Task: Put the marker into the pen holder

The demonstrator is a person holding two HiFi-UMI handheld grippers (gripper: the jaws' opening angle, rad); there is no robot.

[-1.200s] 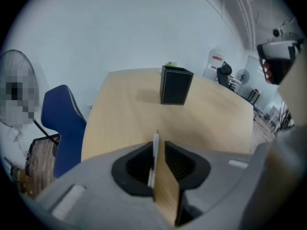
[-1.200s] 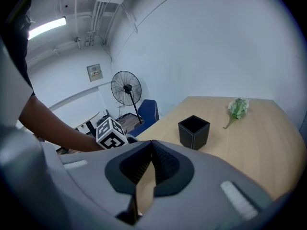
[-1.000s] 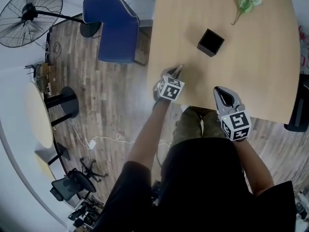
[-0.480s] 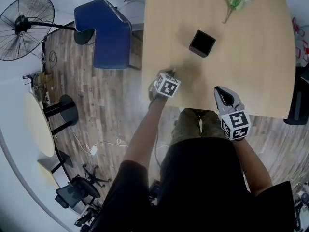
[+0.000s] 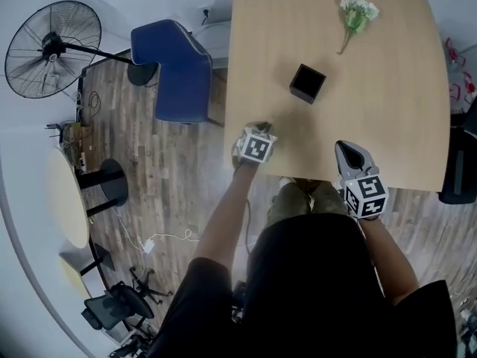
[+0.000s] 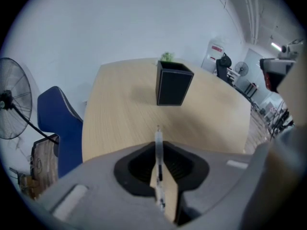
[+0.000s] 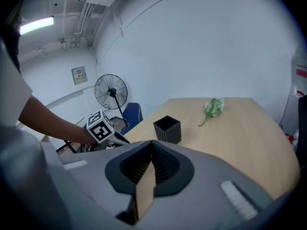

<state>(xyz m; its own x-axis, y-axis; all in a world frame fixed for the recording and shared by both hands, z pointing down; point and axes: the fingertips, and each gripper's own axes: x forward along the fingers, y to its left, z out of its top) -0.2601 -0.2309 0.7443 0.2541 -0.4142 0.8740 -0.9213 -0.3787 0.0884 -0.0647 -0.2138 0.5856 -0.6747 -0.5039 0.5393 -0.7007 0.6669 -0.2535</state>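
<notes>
Light wood desk (image 5: 373, 110) over plank flooring; blue chair (image 5: 175, 69) off its left edge, standing fan (image 5: 52, 47) further left. Black square pen holder (image 5: 307, 83) stands upright around mid-desk, open top, looks empty from the right gripper view. Green flower sprig (image 5: 354, 15) lies toward the far right corner, well apart from the holder.

Left gripper (image 5: 261, 131) sits over the near edge by the left corner. Its jaws are clamped on the marker (image 6: 158, 140): thin white barrel pinched between them, tip sticking out forward and lined up roughly with the pen holder. Marker is clear of the holder, not in it. Can't tell whether the tip touches the desk.

Right gripper (image 5: 347, 154) is at the near edge further right, jaws pressed together with nothing between them. It's off to the side, apart from holder and marker.
</notes>
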